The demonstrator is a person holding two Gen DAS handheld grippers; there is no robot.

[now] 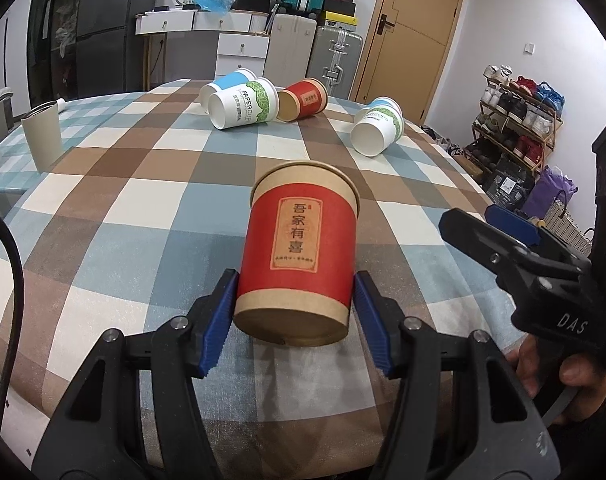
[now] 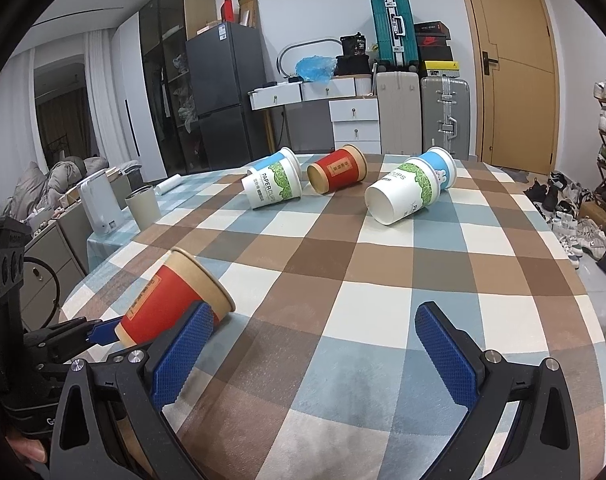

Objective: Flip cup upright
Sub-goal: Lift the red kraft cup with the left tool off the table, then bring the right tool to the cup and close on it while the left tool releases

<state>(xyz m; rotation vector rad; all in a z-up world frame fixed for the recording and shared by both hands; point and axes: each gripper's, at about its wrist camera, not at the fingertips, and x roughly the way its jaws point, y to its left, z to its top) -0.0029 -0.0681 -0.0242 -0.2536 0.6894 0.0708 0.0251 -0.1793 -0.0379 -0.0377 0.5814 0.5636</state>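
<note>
Left wrist view was filled at its lower centre by a red cup (image 1: 299, 256), seen with its base toward the camera and its rim tipped away. The cup was pinched near its base by the left gripper (image 1: 295, 320); one blue pad (image 1: 219, 324) was pressed to the cup's left side, and the other pad was set against its right side. The checked tablecloth (image 1: 123, 200) was spread beneath it. At the right edge of the frame the right gripper (image 1: 499, 232) was seen, apart from the cup, with a bare hand (image 1: 559, 372) below it.

Further up the frame, a green-printed cup (image 1: 243, 104) was lying on its side with a blue cup (image 1: 227, 82) just behind it, touching or nearly so. A second red cup (image 1: 303, 99) was lying just beside them, and another green-printed cup (image 1: 377, 126) was lying on its side at the upper right of the cloth. A grey tumbler (image 1: 42, 136) was standing upright at the left edge.

In the right wrist view the right gripper (image 2: 315, 356) was shown with its blue pads (image 2: 447, 360) spread wide, only cloth between them. The red cup (image 2: 171, 300) was seen at the lower left, tilted, its rim raised toward the centre of the frame and partly hidden behind the near pad. Whether its lower edge touched the cloth could not be told. A wooden door (image 2: 511, 60) was seen at the upper right.
</note>
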